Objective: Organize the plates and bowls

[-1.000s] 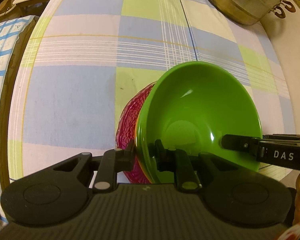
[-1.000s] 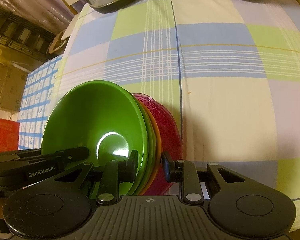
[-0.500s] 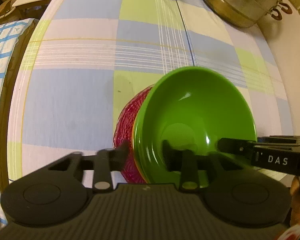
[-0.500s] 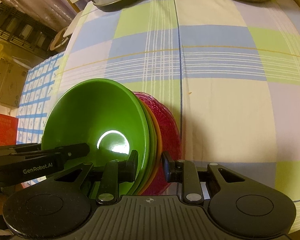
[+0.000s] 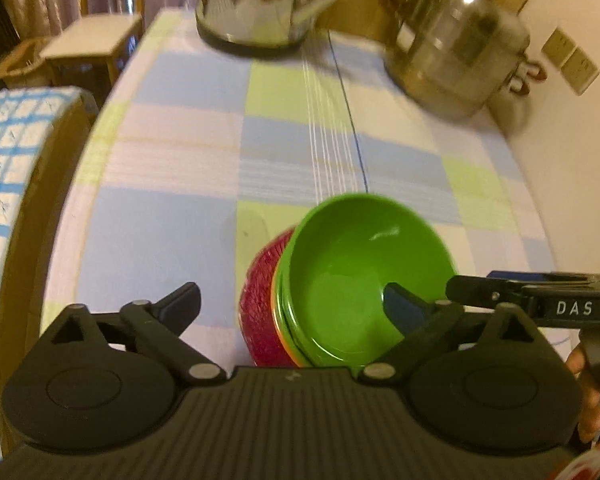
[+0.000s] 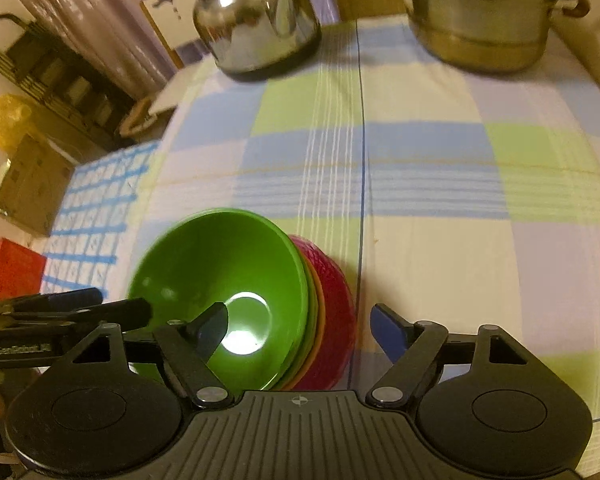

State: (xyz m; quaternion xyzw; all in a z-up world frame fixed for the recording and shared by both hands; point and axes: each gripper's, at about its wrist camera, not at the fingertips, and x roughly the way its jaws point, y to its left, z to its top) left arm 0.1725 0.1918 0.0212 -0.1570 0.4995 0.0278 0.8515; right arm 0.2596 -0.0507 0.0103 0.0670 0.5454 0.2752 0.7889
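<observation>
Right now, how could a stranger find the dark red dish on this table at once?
On the checked tablecloth, far from the steel kettle and steel pot, stands one nested stack of dishes. The ribbed, dark red glassy dish is the outermost, bottom layer, under a thin orange rim and the smooth green bowls.

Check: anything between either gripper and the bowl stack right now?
Nothing visible. The left gripper and right gripper have just been opening and stand open around opposite rims of the stack: green bowl on top, red bowl at the bottom, pads clear of the rims.
</observation>
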